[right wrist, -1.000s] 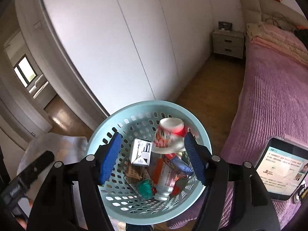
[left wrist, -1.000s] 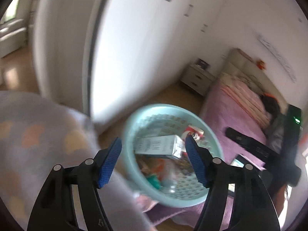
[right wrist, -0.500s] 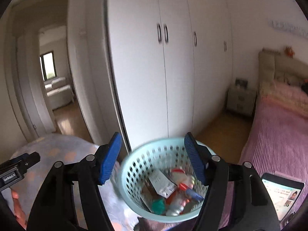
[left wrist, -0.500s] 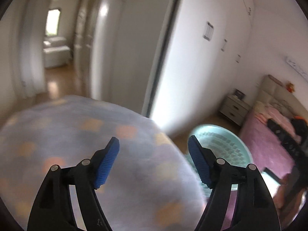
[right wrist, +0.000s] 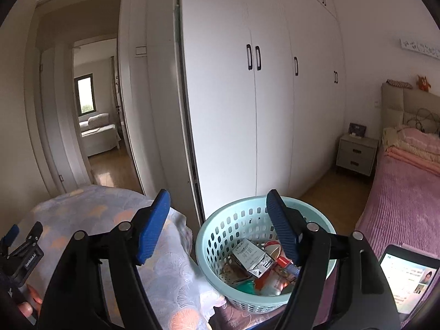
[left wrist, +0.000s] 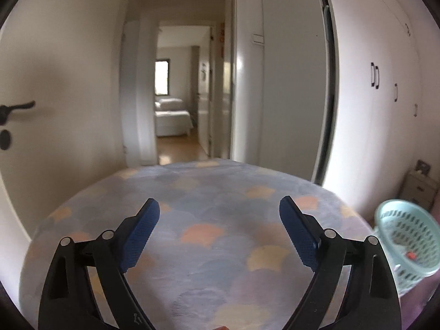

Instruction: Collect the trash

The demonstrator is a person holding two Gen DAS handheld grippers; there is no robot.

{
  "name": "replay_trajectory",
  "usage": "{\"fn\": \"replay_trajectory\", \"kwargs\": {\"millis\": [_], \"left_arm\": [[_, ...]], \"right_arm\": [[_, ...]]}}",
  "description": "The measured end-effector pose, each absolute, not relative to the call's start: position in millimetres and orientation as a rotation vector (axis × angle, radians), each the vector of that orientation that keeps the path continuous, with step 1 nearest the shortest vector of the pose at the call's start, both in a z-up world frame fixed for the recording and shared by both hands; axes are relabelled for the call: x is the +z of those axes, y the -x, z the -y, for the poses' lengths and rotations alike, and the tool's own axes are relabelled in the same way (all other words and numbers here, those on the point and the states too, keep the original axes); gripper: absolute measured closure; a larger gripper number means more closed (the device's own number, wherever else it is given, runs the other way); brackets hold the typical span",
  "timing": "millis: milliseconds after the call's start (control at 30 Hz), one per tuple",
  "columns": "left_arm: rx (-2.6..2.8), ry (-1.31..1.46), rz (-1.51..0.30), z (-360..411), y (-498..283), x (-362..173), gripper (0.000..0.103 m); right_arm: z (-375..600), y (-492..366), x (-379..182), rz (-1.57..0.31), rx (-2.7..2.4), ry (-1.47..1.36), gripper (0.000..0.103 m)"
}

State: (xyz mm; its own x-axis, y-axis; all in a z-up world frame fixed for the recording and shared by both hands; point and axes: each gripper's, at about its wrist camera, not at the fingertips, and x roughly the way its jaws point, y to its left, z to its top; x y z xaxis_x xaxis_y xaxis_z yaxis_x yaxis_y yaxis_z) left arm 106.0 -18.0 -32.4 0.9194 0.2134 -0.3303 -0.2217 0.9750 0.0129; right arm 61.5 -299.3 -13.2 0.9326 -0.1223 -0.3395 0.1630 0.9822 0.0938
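A pale teal perforated basket [right wrist: 217, 247] stands on the purple bed edge, holding a grey carton [right wrist: 251, 255], a red-and-white cup [right wrist: 272, 249] and other wrappers. My right gripper [right wrist: 218, 200] hovers above and just before the basket, its jaws opening with nothing between them. My left gripper [left wrist: 218, 211] points over a grey quilt with orange shell shapes [left wrist: 209, 192]; its jaws are opening wide and are empty. The basket [left wrist: 407, 236] sits at the far right of the left wrist view. In the right wrist view, a hand [right wrist: 27, 302] holds the left tool at the lower left.
A lit phone [right wrist: 407, 277] lies on the purple bedspread [right wrist: 398, 206] right of the basket. White wardrobe doors [right wrist: 247, 110] fill the wall behind, with a nightstand [right wrist: 356, 154] at the far end. An open doorway [left wrist: 176, 96] leads to another room.
The left view swung left from the basket to the quilt and doorway, and its jaws spread wider. The right view lifted from looking down into the basket; the cup now lies lower inside.
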Motion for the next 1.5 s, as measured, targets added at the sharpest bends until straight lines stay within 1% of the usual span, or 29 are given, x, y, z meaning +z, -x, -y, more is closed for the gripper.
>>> {"fn": "replay_trajectory", "kwargs": {"millis": [200, 500, 633, 733, 833, 933, 1133, 1500], "left_arm": [[0.204, 0.029, -0.354, 12.9, -114.1, -31.9, 0.017], [0.148, -0.002, -0.352, 18.7, -97.5, -44.2, 0.016], [0.120, -0.044, -0.363, 27.7, -97.8, -46.2, 0.015], [0.121, -0.051, -0.359, 28.3, -97.0, -46.9, 0.015], [0.120, -0.048, -0.359, 27.9, -97.0, -47.1, 0.014], [0.108, -0.032, -0.370, 25.7, -98.3, -47.6, 0.012], [0.090, 0.017, -0.400, 19.1, -102.7, -49.4, 0.012], [0.097, 0.019, -0.402, 22.0, -102.3, -50.5, 0.012]], "right_arm": [[297.4, -57.8, -24.2, -0.330, -0.175, -0.093, 0.033], [286.6, -62.4, -37.4, -0.355, -0.173, -0.074, 0.033], [282.7, -69.4, -37.2, -0.370, -0.156, -0.083, 0.033], [279.7, -70.0, -35.8, -0.365, -0.154, -0.076, 0.029], [277.5, -69.9, -36.0, -0.364, -0.147, -0.071, 0.029], [276.9, -72.0, -36.6, -0.369, -0.147, -0.069, 0.028], [276.7, -72.3, -37.1, -0.373, -0.148, -0.070, 0.028], [275.0, -70.7, -39.3, -0.381, -0.138, -0.074, 0.028]]}}
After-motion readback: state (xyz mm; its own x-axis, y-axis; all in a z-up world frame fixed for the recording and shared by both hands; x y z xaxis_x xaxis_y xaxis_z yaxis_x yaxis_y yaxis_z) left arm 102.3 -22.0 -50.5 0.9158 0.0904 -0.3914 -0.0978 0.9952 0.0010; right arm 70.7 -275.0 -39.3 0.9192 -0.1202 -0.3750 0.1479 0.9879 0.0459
